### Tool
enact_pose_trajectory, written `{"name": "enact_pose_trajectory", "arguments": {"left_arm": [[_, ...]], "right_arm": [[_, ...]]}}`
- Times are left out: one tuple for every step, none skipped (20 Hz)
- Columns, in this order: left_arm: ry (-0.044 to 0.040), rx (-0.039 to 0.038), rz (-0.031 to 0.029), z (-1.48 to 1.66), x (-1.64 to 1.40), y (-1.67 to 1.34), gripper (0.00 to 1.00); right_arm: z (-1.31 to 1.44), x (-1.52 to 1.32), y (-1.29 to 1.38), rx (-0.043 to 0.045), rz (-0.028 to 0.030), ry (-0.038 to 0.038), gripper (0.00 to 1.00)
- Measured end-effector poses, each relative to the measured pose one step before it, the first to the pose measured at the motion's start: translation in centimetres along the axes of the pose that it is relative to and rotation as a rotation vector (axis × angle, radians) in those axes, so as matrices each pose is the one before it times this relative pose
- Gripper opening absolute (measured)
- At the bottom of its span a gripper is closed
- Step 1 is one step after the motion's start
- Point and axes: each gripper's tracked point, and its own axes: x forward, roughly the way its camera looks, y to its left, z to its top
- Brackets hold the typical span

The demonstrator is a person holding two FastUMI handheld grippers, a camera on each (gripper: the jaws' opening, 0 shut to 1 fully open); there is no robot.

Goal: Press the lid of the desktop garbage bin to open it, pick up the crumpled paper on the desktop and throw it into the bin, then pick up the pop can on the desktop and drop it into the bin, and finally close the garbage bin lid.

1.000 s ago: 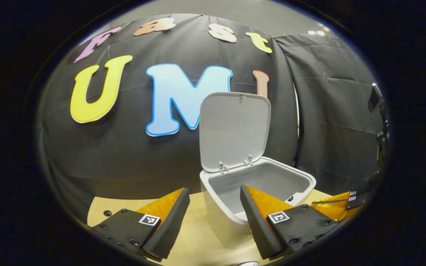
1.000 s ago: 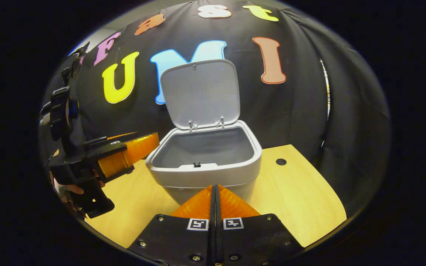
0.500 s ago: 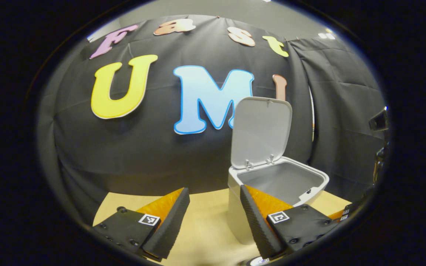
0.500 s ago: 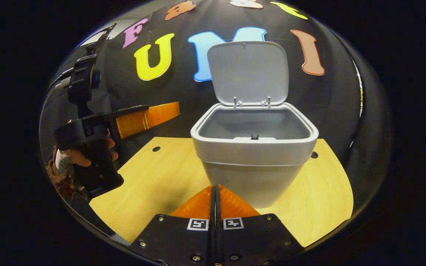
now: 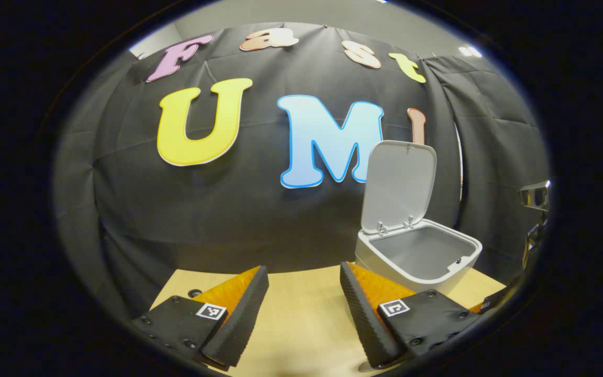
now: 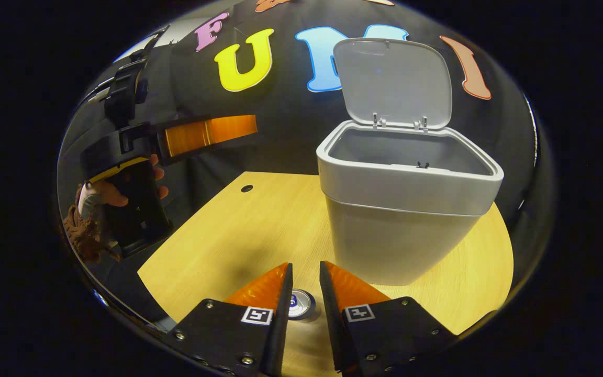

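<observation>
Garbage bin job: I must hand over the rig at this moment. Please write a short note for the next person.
Left claw: open, holding nothing, raised left of the bin.
Right claw: slightly open, low over the desk, with the pop can top showing between its fingers; no grip yet.
Garbage bin: standing on the desk, lid up.
Crumpled paper: I cannot tell whether it is inside; the bin's bottom is hidden.
Done: lid opened.
Left: grip the can, drop it into the bin, close the lid.
</observation>
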Motion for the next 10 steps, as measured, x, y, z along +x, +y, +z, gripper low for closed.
{"name": "enact_pose_trajectory", "arguments": {"left_arm": [[0.00218,-0.00379,0.00394,-0.039,-0.019,0.102,0.89],[0.00076,-0.00301,0.0039,0.041,-0.027,0.17,0.91],[0.00149,-0.00077,0.00419,-0.063,-0.024,0.236,0.92],[0.00148,0.0006,0.00566,-0.07,0.028,0.183,0.92],[0.00162,-0.00071,0.0037,-0.083,-0.026,0.224,0.92],[0.00191,-0.00037,0.00461,0.016,0.134,0.189,0.92],[0.00053,0.00053,0.0046,-0.118,0.058,0.26,0.92],[0.00164,0.00003,0.00407,-0.082,-0.054,0.172,0.92],[0.00243,0.00001,0.00271,-0.051,-0.078,0.126,0.92],[0.00246,0.00026,0.00199,-0.114,0.032,0.159,0.92]], "right_arm": [[-0.228,0.528,0.096,0.00204,0.00988,0.01003,0.42],[-0.312,0.27,0.047,-0.00255,-0.00106,0.00571,0.54],[-0.209,-0.267,0.061,-0.00685,0.0005,0.00903,0.63],[-0.178,0.253,0.345,-0.00078,0.00695,0.01027,0.65],[-0.419,0.241,-0.011,-0.00362,0.00365,0.01096,0.77],[-0.342,0.308,0.194,-0.00586,0.00767,0.0145,0.82],[-0.515,0.442,0.152,-0.00882,0.00474,0.01743,0.91],[-0.557,0.451,0.103,-0.01108,0.0053,0.02047,0.96],[-0.71,0.373,0.101,-0.01531,0.00164,0.02187,0.98],[-0.604,0.438,0.078,-0.0179,0.00278,0.02222,0.98]]}}
